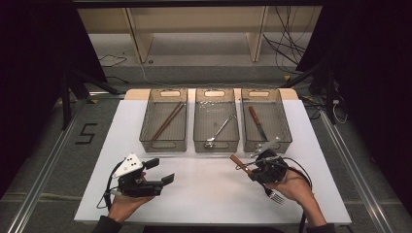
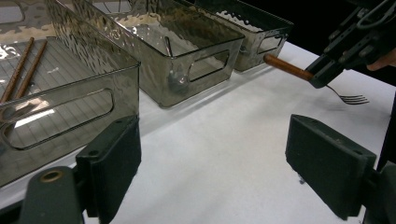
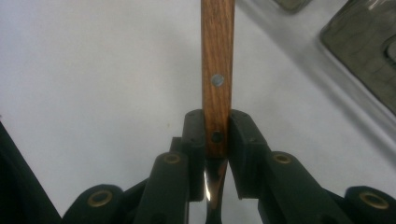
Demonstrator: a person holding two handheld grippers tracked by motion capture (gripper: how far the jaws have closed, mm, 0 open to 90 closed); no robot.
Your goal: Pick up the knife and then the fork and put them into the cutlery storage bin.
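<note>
Near right on tabletop (image 1: 204, 194), right hand-held gripper (image 1: 253, 173) clamps fork (image 1: 272, 193) handle; thin grip, fork may swivel.

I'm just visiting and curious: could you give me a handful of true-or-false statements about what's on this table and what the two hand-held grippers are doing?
1. The right hand-held gripper is clamped on a wooden-handled fork. True.
2. The left hand-held gripper also holds a utensil. False: its jaws stand open with nothing between them.
3. Three see-through bins stand in a row on the table. True.
4. The left bin holds a knife. False: it holds chopsticks; the knife lies in the right bin.
5. The middle bin is empty. False: a metal spoon lies in it.
</note>
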